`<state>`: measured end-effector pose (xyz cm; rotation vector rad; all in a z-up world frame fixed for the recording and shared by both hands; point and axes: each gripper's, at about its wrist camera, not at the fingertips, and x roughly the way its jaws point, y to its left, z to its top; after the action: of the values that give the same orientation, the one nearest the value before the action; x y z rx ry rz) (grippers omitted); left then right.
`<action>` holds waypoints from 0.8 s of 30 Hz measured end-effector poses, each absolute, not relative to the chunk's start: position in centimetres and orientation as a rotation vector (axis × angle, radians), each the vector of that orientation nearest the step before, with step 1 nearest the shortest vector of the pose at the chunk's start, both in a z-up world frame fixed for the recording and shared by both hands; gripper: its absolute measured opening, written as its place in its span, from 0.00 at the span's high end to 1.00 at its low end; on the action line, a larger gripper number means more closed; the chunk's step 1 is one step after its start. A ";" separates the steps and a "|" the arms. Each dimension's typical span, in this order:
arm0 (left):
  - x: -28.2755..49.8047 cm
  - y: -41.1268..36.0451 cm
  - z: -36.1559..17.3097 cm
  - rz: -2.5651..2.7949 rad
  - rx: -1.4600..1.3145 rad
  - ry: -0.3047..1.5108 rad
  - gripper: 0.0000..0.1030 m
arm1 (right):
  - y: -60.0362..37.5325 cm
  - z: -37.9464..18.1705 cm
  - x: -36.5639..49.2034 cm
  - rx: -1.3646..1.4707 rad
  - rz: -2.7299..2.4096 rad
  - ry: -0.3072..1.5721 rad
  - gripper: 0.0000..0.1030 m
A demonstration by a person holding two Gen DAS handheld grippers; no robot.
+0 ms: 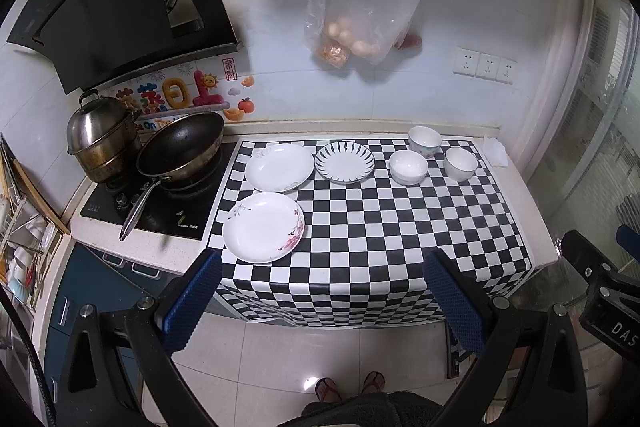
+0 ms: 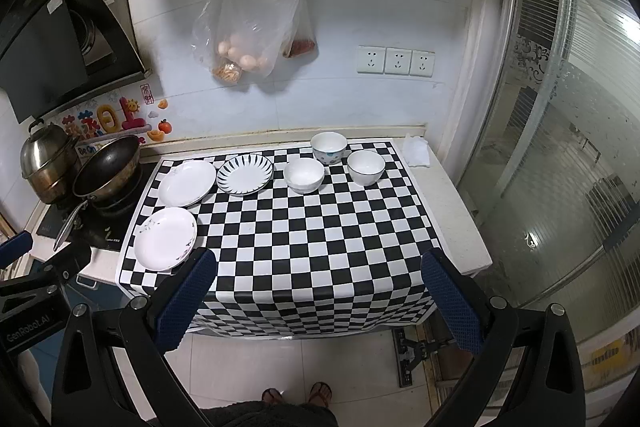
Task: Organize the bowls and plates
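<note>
On the checkered cloth [image 1: 360, 227] lie three plates: a floral white plate [image 1: 263, 227] at the front left, a white plate [image 1: 279, 167] behind it, and a striped plate [image 1: 345, 163] to its right. Three bowls stand at the back right: a plain white bowl [image 1: 408, 167], a patterned bowl [image 1: 425, 141] and a dark-rimmed white bowl [image 1: 461, 163]. The same plates [image 2: 165, 243] and bowls [image 2: 304, 175] show in the right wrist view. My left gripper [image 1: 322, 267] and right gripper [image 2: 318, 265] are open and empty, held back from the counter's front edge.
A wok [image 1: 180, 149] and a steel pot [image 1: 102, 135] sit on the stove at left. Plastic bags [image 1: 364, 15] hang on the wall. A crumpled tissue [image 1: 495, 151] lies at the back right corner. A glass door [image 2: 560, 147] is at right.
</note>
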<state>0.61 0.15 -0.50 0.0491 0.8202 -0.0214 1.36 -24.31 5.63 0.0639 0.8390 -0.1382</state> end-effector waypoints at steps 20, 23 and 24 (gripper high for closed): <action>4.9 0.1 -2.1 0.028 -0.021 0.844 0.00 | -25.5 3.2 4.5 0.147 -0.067 0.868 0.00; 6.7 2.0 -4.3 0.119 -0.040 0.856 0.00 | -26.1 -0.5 7.9 0.230 0.044 0.928 0.00; 7.6 2.9 -5.3 0.155 -0.044 0.872 0.00 | -26.2 -1.7 8.8 0.249 0.076 0.950 0.00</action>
<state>7.57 2.95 -5.27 -0.0437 0.8717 0.1555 8.82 -26.19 -1.70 0.2493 0.9497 0.0757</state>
